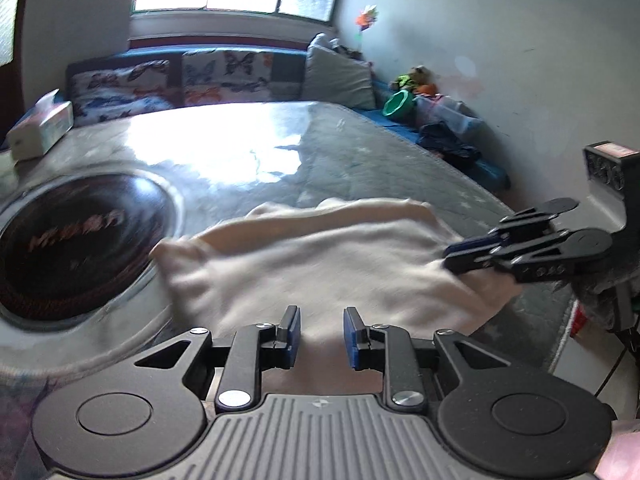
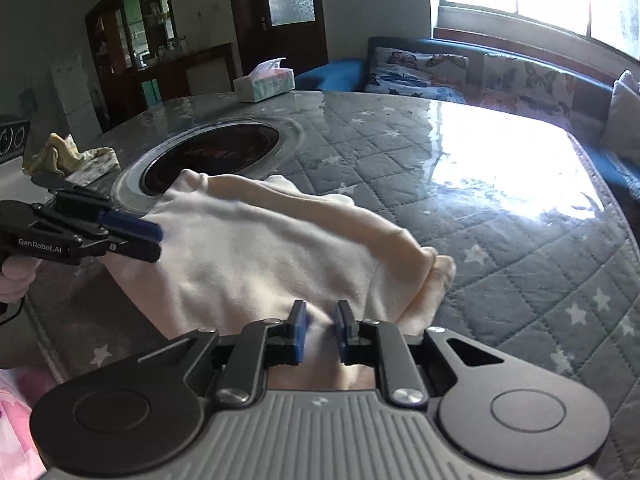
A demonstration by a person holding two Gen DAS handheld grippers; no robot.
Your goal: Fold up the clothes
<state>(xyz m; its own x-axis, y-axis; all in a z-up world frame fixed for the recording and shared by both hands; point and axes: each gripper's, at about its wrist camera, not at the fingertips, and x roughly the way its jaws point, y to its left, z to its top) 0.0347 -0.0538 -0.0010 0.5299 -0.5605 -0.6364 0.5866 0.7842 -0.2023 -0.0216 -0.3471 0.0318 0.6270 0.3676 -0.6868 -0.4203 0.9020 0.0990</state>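
Lying across the near part of the quilted table, the cream garment is bunched into a loose band, its far end overlapping the rim of the round dark cooktop set into the tabletop. Left gripper: fingers parted by a moderate gap with cloth lying between and under the blue pads; pads do not appear to press the fabric, though in the right wrist view the same gripper looks nearly closed at the garment's left edge, so a true grip cannot be confirmed. Right gripper: narrower gap, garment's near edge running up between the fingers; whether it is pinched cannot be told. In the left wrist view the right gripper sits at the garment's right end, tips touching the cloth. Tissue box stands at the far table edge; a crumpled patterned cloth lies left of the cooktop.
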